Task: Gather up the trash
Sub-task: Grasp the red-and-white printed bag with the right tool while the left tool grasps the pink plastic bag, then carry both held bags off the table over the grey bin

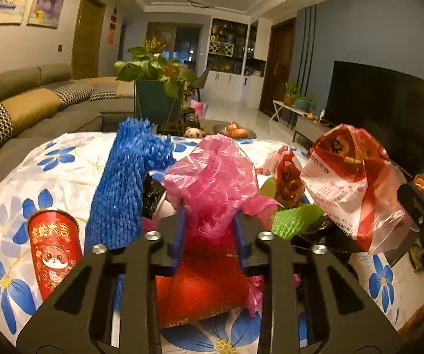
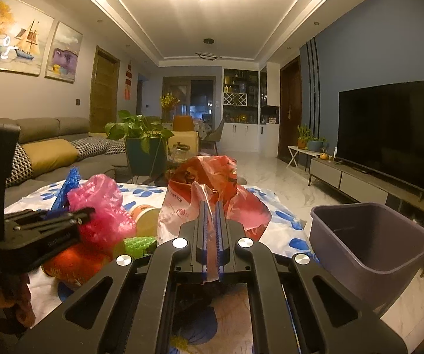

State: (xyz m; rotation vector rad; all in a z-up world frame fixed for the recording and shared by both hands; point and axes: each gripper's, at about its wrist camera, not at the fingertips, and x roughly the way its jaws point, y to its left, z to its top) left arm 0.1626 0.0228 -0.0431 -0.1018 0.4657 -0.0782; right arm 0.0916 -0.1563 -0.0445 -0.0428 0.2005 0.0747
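Between the fingers of your left hand-held gripper [image 1: 210,230] sits a pink plastic bag [image 1: 212,177], pinched, with a blue foam net [image 1: 123,188] just left of it. Your right hand-held gripper [image 2: 211,224] is clamped on a red-and-white plastic bag [image 2: 209,188]; right of it stands a purple bin [image 2: 371,236] beside the table [image 2: 285,224].

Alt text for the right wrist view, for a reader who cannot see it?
The right gripper is shut on a red and white plastic bag above a flowered tablecloth. A purple bin stands to the right; a pink bag lies left.
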